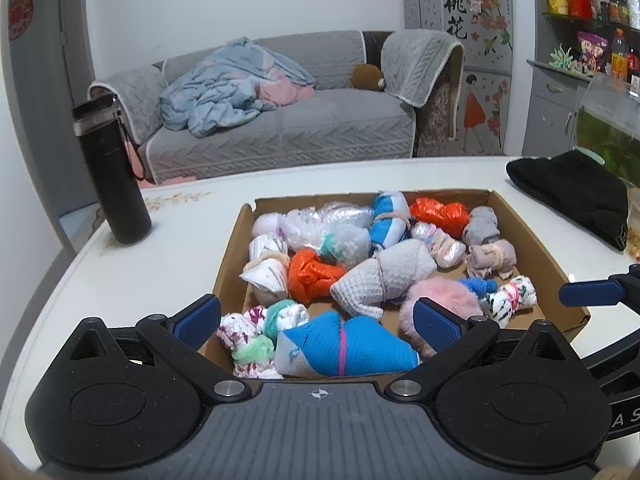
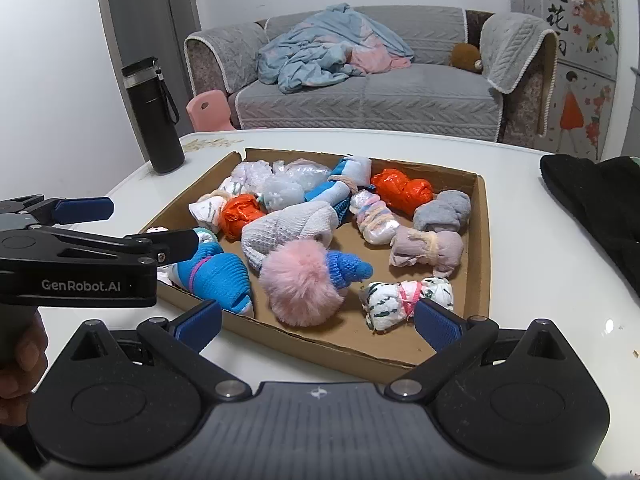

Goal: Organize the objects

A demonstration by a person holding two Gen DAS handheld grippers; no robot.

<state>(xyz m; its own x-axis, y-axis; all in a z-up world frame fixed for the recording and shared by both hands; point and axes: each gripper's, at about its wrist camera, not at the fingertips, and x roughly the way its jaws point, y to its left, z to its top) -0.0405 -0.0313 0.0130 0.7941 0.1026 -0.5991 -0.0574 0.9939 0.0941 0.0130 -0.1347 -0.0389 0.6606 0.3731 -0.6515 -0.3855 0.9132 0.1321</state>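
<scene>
At the near edge of the shallow brown cardboard tray [image 1: 516, 216], on the white round table [image 1: 168, 248], I have both grippers hovering with nothing in them; my left gripper [image 1: 316, 320] stands wide, its blue pads either side of the blue-and-grey rolled sock tied with a pink band [image 1: 344, 350], which lies just ahead of it in the tray's near left corner; that roll's long axis runs roughly crosswise to my fingers, from left to right along the near wall, so I judge a straight drop would take it across its narrow waist; my right gripper [image 2: 318, 322] is equally wide and sits over the near right stretch of the tray, with the fluffy pink pompom [image 2: 300, 288] ahead and the white floral roll with a pink tie [image 2: 404, 300] just by its right pad; the left one is the nearer to the blue roll, I think; the other bundles, orange plastic, grey knit and pale ones, crowd the tray's middle and far side; a tall black flask [image 1: 110, 176] stands by the table's far left edge, a black knitted cloth [image 1: 576, 196] lies toward its right edge; beyond is a grey sofa [image 1: 320, 128] with a rumpled blue blanket.
</scene>
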